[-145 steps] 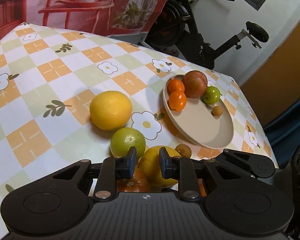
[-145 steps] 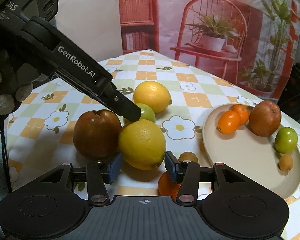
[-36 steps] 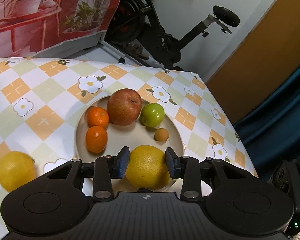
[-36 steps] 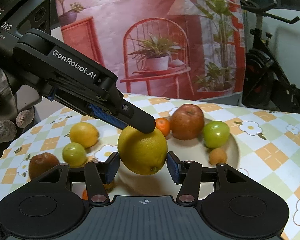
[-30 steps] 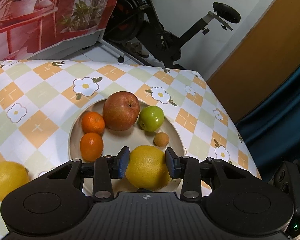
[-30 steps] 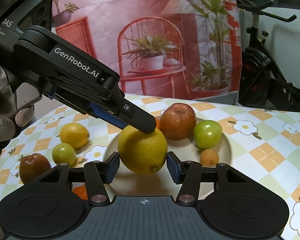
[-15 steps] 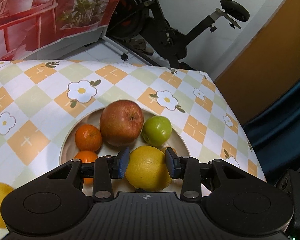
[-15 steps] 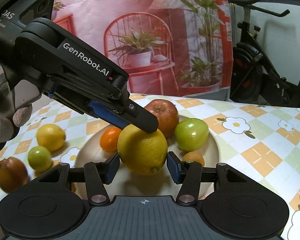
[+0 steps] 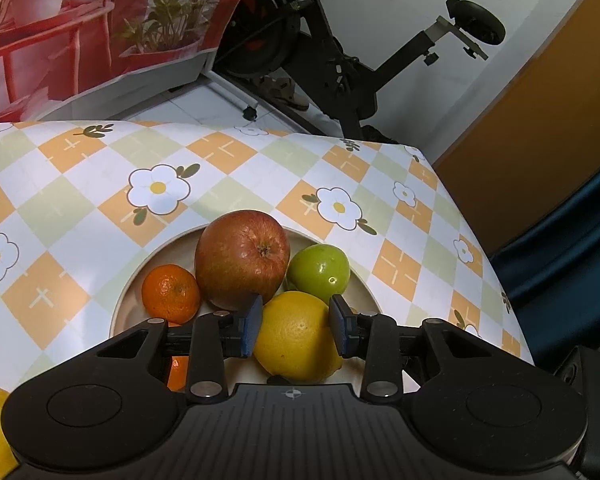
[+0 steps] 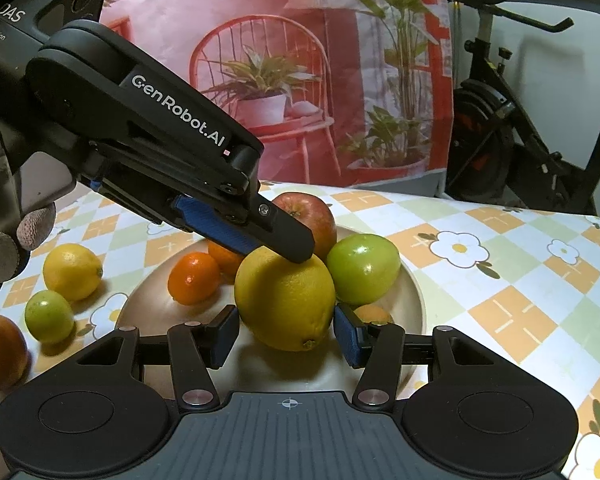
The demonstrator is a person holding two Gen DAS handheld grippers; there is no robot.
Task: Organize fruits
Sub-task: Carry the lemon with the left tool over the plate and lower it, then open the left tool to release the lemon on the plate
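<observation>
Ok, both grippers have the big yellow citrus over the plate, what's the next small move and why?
Probably ease it straight down onto the bare front of the plate, then open. The left gripper and right gripper both clamp the yellow citrus. It sits just in front of the red apple and green fruit, so going further forward would likely bump them.

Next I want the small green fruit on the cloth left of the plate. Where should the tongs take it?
Take the green fruit across its round middle, coming straight down from above. The lemon sits close behind it and the dark red fruit close in front, so I'd close on its two free sides.
</observation>
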